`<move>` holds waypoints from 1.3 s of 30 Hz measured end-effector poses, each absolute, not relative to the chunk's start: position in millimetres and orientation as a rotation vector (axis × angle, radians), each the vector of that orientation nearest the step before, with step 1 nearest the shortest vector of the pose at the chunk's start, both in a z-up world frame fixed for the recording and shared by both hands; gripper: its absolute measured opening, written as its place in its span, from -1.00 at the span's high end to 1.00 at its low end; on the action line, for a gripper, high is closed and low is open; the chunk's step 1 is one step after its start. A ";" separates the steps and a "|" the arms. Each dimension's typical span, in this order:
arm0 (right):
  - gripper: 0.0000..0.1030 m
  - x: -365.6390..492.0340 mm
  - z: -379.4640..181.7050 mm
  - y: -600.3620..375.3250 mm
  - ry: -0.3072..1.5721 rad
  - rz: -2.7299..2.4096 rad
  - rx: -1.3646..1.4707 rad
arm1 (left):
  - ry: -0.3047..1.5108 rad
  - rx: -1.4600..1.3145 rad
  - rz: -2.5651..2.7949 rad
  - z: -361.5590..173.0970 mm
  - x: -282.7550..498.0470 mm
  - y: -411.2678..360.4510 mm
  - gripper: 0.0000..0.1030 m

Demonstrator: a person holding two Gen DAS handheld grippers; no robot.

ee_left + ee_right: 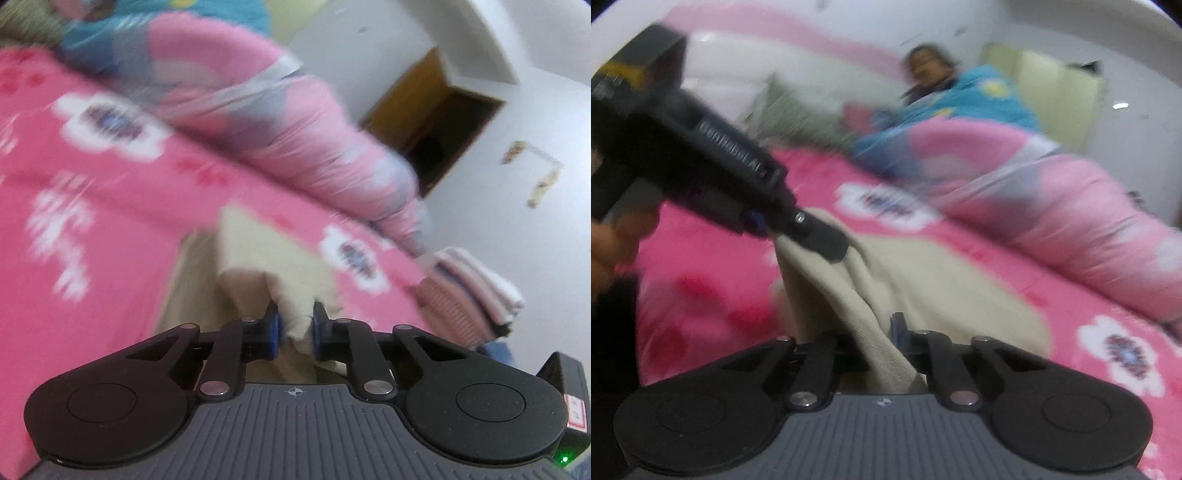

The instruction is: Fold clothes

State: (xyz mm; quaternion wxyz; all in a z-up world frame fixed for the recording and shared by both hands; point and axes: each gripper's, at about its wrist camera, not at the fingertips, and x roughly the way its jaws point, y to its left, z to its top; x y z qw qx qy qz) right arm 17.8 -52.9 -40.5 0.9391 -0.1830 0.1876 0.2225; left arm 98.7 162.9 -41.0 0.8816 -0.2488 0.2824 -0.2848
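Both grippers hold 1 cream-beige knitted garment lifted off a bright pink bedsheet printed with white flowers; the 2 grips, set apart along 1 edge, presumably keep that edge taut so the cloth hangs ready to be laid over in a fold. The left gripper is clamped on a bunched piece of the knit, which fills the narrow gap between its blue-padded fingers; in the right wrist view the same tool enters from 10 o'clock and pinches the cloth at its upper end. The right gripper also grips the garment: a band of knit passes down between its jaws, hiding the left finger, while the right finger presses against the fabric. In the right wrist view the held edge runs from 10 o'clock down to 6 o'clock between the 2 grips, and the remaining cloth trails away toward 3 o'clock, resting on the sheet; the long axis seems to follow that trailing spread, though motion blur leaves collar, hem and sleeves indistinguishable, so which end leads cannot be told. Beyond the garment, toward 1 o'clock, a person lies under a puffy pink and blue quilt. In the left wrist view a stack of folded pink and white textiles sits at the bed's edge at 3 o'clock.
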 end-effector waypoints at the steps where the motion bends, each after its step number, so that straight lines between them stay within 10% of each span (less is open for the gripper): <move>1: 0.85 16.1 -33.4 -54.2 0.344 0.420 -0.371 | 0.558 -0.511 -0.613 -33.8 99.2 160.6 0.71; 9: 0.84 5.4 -69.9 -20.3 0.284 0.447 -0.538 | 0.649 -0.482 -0.537 -78.4 94.2 184.9 0.68; 17: 0.77 -1.7 -109.0 4.7 0.317 0.442 -0.626 | 0.608 -0.429 -0.444 -96.5 70.9 201.4 0.22; 21: 0.31 -10.6 -95.2 -6.7 0.297 0.494 -0.564 | 0.551 -0.394 -0.402 -76.0 64.5 202.3 0.05; 39: 0.18 94.0 -100.9 -225.5 0.656 0.411 0.571 | 0.572 -0.034 -0.591 -7.9 149.0 72.4 -0.22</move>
